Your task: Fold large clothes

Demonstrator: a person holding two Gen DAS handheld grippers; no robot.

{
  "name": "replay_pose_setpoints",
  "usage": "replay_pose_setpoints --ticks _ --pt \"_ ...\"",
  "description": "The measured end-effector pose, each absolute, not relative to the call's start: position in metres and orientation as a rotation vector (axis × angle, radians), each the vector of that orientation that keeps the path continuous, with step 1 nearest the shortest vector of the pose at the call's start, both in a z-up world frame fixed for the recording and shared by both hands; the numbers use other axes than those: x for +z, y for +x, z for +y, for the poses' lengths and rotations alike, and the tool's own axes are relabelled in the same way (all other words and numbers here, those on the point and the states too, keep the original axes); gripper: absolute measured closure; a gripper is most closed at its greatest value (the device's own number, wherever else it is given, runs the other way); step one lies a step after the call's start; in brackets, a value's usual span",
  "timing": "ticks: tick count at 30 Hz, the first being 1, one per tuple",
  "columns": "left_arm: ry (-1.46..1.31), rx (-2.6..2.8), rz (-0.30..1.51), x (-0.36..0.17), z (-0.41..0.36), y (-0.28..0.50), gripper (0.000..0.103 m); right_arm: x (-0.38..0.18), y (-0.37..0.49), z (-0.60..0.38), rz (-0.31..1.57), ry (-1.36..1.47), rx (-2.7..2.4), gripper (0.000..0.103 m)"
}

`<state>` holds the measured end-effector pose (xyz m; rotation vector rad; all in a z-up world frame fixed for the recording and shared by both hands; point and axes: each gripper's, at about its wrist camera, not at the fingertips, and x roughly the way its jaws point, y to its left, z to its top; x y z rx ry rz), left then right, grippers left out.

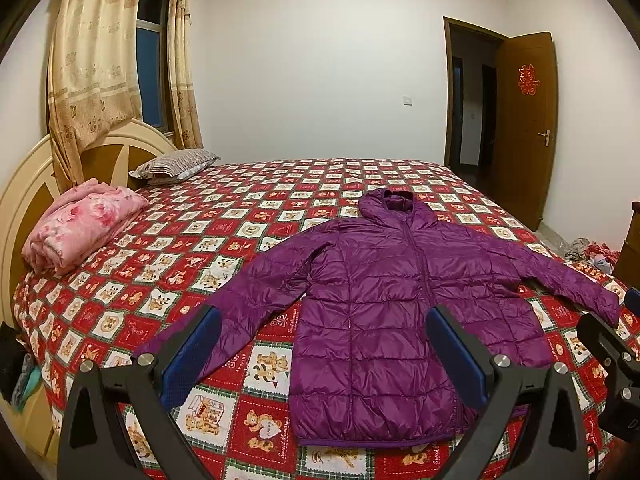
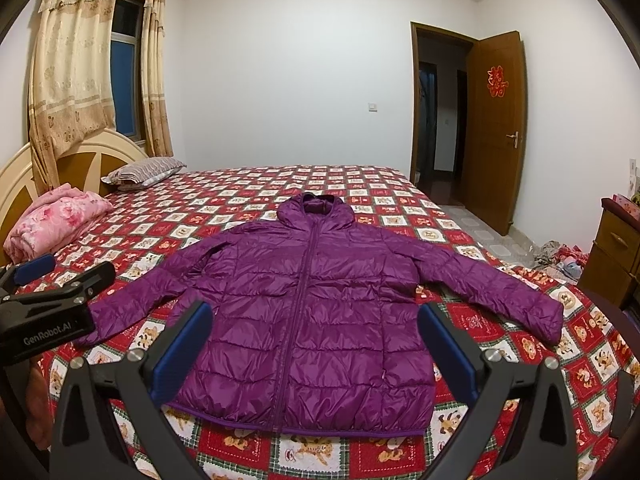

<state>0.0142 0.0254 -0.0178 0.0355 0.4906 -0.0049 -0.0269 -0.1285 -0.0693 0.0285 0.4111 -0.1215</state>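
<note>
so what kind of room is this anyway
Almost certainly a bedroom in a home. A large bed with a curved headboard fills the view, with a pillow and a folded pink blanket at its head. A purple jacket lies spread flat on the patterned bedspread.

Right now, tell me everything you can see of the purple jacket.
The purple jacket is a shiny, quilted puffer with a hood, zipped shut. It lies flat, front up, on the red patterned bedspread, hood toward the far wall, hem nearest the cameras, both sleeves spread outward. Nothing grips it: both tongs hover open above its hem.
</note>
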Motion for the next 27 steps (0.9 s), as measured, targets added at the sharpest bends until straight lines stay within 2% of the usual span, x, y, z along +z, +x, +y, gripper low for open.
replay_pose_setpoints --ticks 20,27 --pt "0.048 0.0 0.542 -0.038 0.018 0.038 0.001 -0.082 -0.009 -0.139 0.468 0.054 -0.116 0.0" --pt "0.066 -0.018 0.582 -0.063 0.004 0.089 0.001 -0.1 0.016 -0.176 0.522 0.097 -0.148 0.0"
